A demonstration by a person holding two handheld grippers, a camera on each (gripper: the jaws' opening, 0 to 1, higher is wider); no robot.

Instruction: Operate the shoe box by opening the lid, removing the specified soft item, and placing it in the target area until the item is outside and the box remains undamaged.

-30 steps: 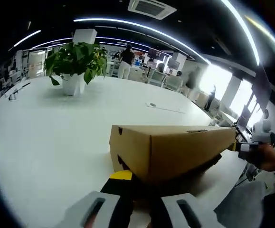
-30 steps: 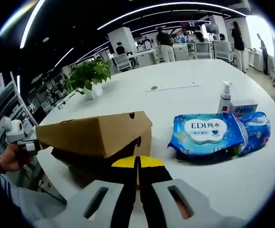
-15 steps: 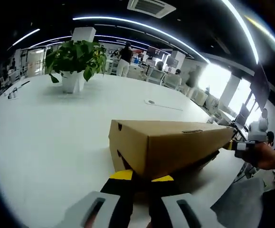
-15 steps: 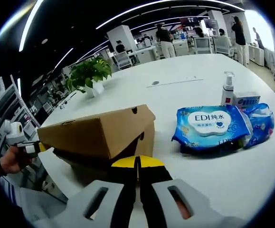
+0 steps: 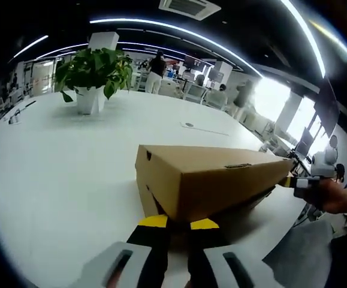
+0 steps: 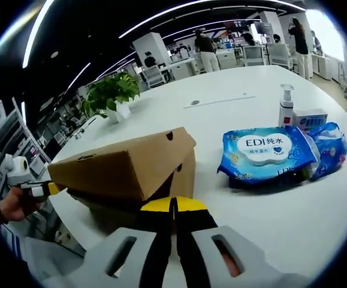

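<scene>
A brown cardboard shoe box stands on the white table (image 5: 53,156). Its lid (image 5: 221,180) is raised and tilted above the base (image 5: 149,203), leaving a dark gap; the contents are hidden. My left gripper (image 5: 179,223) is shut on the lid's near end edge, which comes down between its yellow tips. From the other end, the lid (image 6: 119,168) hangs over the base (image 6: 186,177), and my right gripper (image 6: 174,204) is shut on its lower edge. Each gripper also shows at the far end of the other's view: the right gripper (image 5: 308,180) and the left gripper (image 6: 32,187), both hand-held.
A blue pack of wet wipes (image 6: 263,156) lies right of the box, with a second blue pack (image 6: 330,153), a pump bottle (image 6: 286,105) and a small carton (image 6: 310,119) behind it. A potted plant (image 5: 92,72) stands far back. The table edge and chairs are near the person's hand.
The lid has risen a little higher at both ends. In the left gripper view the second yellow tip, hidden by the lid a second ago, now shows.
</scene>
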